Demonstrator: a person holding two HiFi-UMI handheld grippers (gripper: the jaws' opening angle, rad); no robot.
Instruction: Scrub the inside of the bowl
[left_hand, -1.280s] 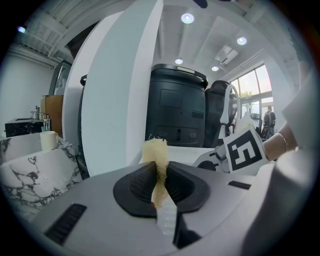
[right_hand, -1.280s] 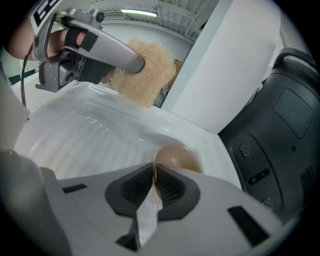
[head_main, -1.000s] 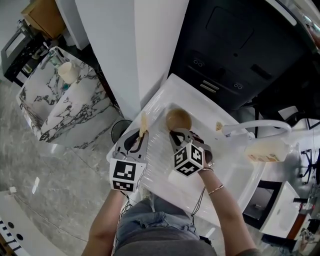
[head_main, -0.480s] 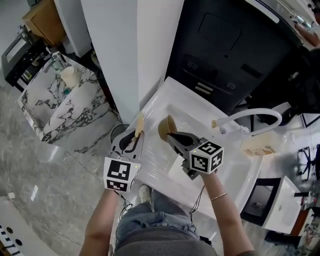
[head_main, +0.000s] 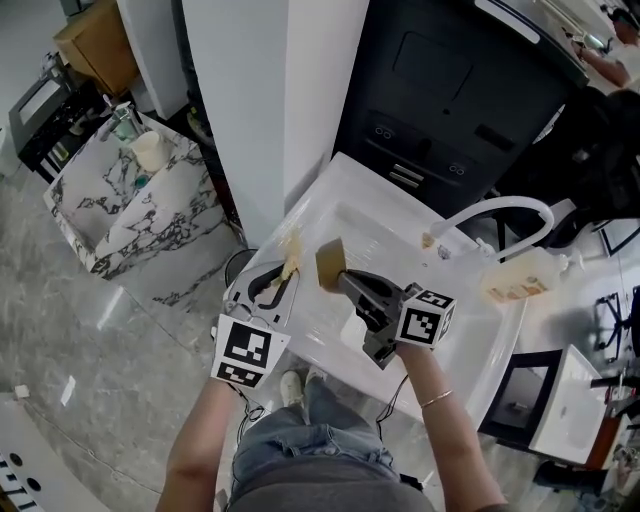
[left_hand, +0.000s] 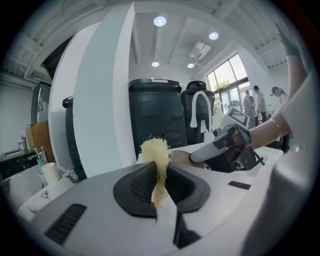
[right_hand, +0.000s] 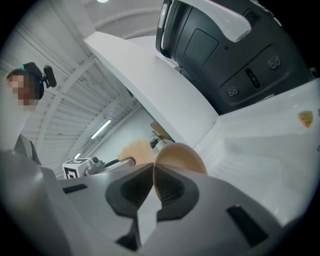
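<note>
Nearest us, our left gripper (left_hand: 160, 176) is clenched on a pale yellow, fibrous scrub pad (left_hand: 154, 149), which stands up out of the jaws. It looks soft and springy, so it should squash under pressure.

Just beside it, our right gripper (right_hand: 153, 181) is clamped on the rim of a tan, smooth, round bowl (right_hand: 181, 157). The bowl is tipped on its side above the white sink unit (head_main: 335, 205), with its hollow seemingly turned toward the pad. It looks light and stiff, perhaps slippery. A pinch on the thin rim could let it swivel when pushed, so scrubbing near the held edge seems safest.

Beyond are a white curved faucet (head_main: 500, 212) and a pale yellow bottle (head_main: 520, 276), both well apart from the 2 grippers. Farther back stands a black cabinet (head_main: 450, 80). Nothing blocks the bowl.
</note>
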